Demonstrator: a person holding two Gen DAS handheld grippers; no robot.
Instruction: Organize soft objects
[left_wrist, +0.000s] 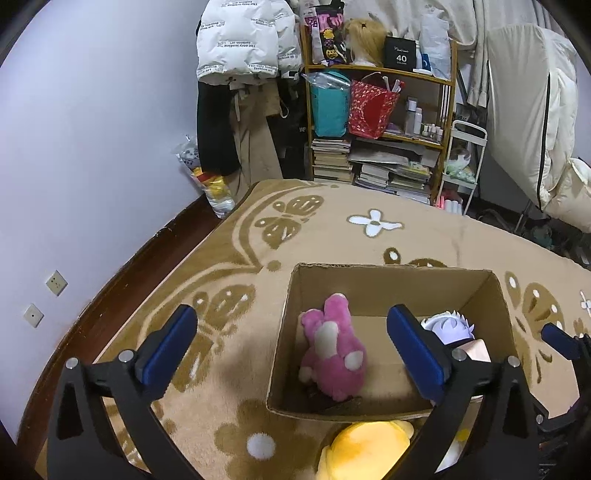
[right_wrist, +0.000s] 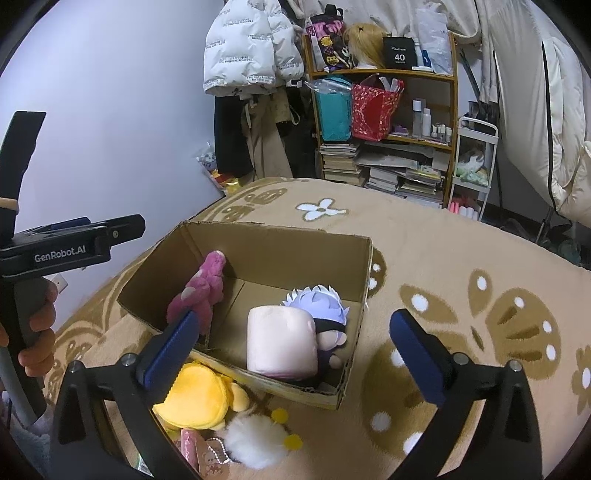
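Cardboard box (right_wrist: 258, 254) sits open on the tan flowered blanket (right_wrist: 443, 251), and both of my tongs hang over its near side. My left gripper (left_wrist: 291, 350) stands wide open with nothing between its blue pads; its left finger is over the blanket, its right finger over the box interior. My right gripper (right_wrist: 295, 350) is also spread wide and holds nothing, its left finger over the box's near left corner and its right finger over the blanket to the right of the box.

Inside the box, the pink plush rabbit (left_wrist: 332, 350) lies against the left wall. On the right side lies a pale pink plush roll (right_wrist: 282, 339), and touching it on its far side is a plush doll with spiky lavender-white hair (right_wrist: 319, 299).

Outside, just beside the box's near wall, a yellow plush (right_wrist: 199, 398) rests on the blanket. Near it lie a white fluffy pompom (right_wrist: 251, 443) and a small pink packet with a bear on it (right_wrist: 210, 458).

At the far left of the right wrist view, my hand (right_wrist: 37, 325) grips the left tool's handle. Far beyond the blanket stands a bookshelf (right_wrist: 384, 122) crammed with books and bags.
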